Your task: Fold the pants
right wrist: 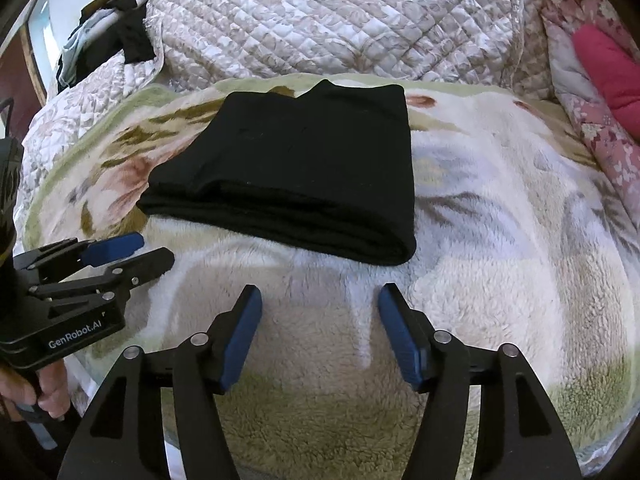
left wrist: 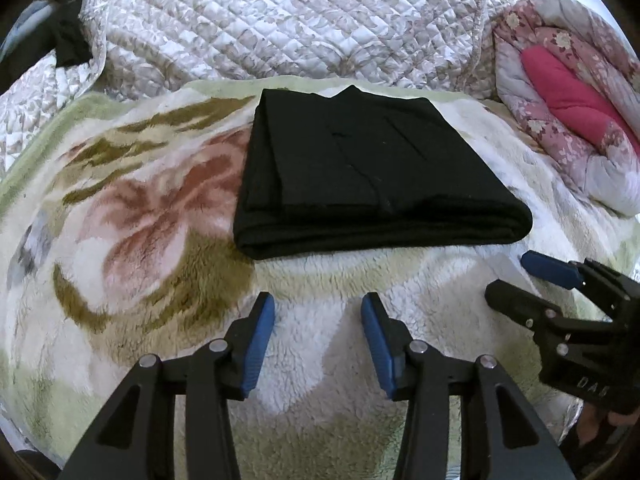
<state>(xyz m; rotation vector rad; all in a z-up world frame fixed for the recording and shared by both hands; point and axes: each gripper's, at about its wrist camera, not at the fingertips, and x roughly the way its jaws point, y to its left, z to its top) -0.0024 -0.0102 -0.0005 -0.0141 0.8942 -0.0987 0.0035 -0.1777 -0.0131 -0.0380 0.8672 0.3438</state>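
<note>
The black pants (left wrist: 360, 172) were found folded near the far edge of the floral fleece blanket (left wrist: 160, 220). Both the left gripper (left wrist: 318, 312) and right gripper (right wrist: 320, 304) were held apart, empty, short of the pants; a quilted coverlet (left wrist: 280, 20) was noted beyond.

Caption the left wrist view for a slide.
Black pants lie folded on a floral fleece blanket; open left gripper hovers short of them.
</note>
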